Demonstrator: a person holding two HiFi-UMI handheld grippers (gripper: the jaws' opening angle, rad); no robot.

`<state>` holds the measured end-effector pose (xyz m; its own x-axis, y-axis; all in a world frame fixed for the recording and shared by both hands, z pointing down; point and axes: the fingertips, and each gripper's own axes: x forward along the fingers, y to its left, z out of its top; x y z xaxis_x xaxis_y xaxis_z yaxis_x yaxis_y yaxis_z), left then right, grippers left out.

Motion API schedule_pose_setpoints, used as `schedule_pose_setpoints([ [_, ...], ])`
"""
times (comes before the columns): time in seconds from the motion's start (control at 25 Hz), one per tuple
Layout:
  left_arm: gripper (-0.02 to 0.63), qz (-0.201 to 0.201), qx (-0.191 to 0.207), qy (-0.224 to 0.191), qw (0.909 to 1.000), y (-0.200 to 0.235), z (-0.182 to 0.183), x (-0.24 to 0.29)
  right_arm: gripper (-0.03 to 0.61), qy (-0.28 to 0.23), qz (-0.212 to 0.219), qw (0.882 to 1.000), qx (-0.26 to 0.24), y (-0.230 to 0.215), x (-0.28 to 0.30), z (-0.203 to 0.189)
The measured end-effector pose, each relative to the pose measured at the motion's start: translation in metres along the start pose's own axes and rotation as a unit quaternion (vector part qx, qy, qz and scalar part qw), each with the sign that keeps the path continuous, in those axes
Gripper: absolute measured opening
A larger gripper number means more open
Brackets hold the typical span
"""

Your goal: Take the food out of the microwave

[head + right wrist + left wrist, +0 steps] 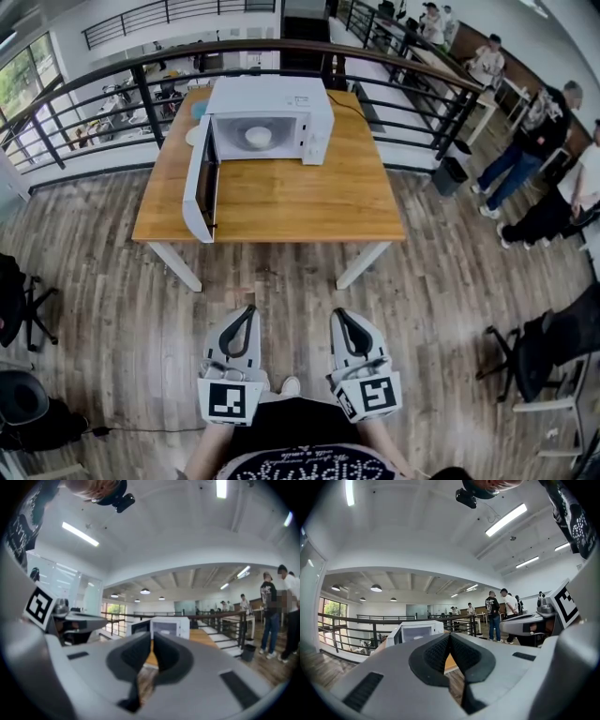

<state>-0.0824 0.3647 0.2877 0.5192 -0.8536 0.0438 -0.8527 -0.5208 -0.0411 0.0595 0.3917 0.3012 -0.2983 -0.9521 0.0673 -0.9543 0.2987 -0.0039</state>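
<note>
I hold my left gripper (pixel 247 311) and right gripper (pixel 339 315) clenched and empty, well back from the table (pixel 300 202). The food (pixel 259 137) sits inside the open microwave (pixel 281 98).

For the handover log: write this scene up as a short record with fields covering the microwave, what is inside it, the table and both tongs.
microwave: white, standing at the far side of the table
door: open, swung out to the left
food: pale round item inside the cavity, not yet taken out
table: wooden top, white legs, in front of a railing
left tongs: shut, empty, short of the table
right tongs: shut, empty, short of the table
</note>
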Motion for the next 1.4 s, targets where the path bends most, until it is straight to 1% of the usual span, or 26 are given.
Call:
schedule_pose_setpoints([
  [0.12, 0.032, 0.003, 0.001, -0.005, 1.0000, -0.008, -0.001, 0.006, 0.037, -0.002, 0.000, 1.000, 0.002, -0.013, -0.004, -0.004],
  [0.2, 0.032, 0.007, -0.006, -0.004, 0.9999, -0.012, -0.004, 0.008, 0.037, 0.000, -0.004, 1.000, 0.006, -0.022, -0.008, -0.007],
  [0.28, 0.032, 0.011, -0.014, -0.003, 0.9998, -0.017, -0.007, 0.009, 0.037, 0.007, -0.012, 1.000, 0.010, -0.031, -0.013, -0.014],
  [0.4, 0.032, 0.007, -0.012, 0.001, 0.9999, -0.025, -0.011, 0.011, 0.037, 0.022, -0.020, 0.999, 0.019, -0.039, -0.018, -0.026],
  [0.6, 0.032, 0.005, -0.016, 0.013, 0.9998, -0.022, -0.020, 0.025, 0.037, 0.028, -0.021, 0.999, 0.022, -0.046, -0.007, -0.033],
  [0.76, 0.032, 0.011, -0.030, 0.010, 0.9994, -0.003, -0.021, 0.041, 0.037, 0.030, -0.018, 0.999, 0.022, -0.049, 0.015, -0.033],
  [0.92, 0.032, 0.012, -0.032, -0.001, 0.9994, 0.025, -0.015, 0.071, 0.037, 0.032, -0.018, 0.999, 0.026, -0.056, 0.049, -0.031],
  [1.04, 0.032, 0.016, -0.029, -0.002, 0.9994, 0.049, -0.007, 0.097, 0.037, 0.028, -0.019, 0.999, 0.028, -0.061, 0.082, -0.020],
  [1.2, 0.032, 0.007, -0.022, -0.009, 0.9997, 0.078, 0.003, 0.130, 0.037, 0.021, -0.020, 0.999, 0.020, -0.065, 0.129, -0.005],
  [1.4, 0.032, 0.004, -0.018, -0.004, 0.9998, 0.118, 0.004, 0.166, 0.037, 0.022, -0.014, 1.000, 0.018, -0.061, 0.186, -0.001],
])
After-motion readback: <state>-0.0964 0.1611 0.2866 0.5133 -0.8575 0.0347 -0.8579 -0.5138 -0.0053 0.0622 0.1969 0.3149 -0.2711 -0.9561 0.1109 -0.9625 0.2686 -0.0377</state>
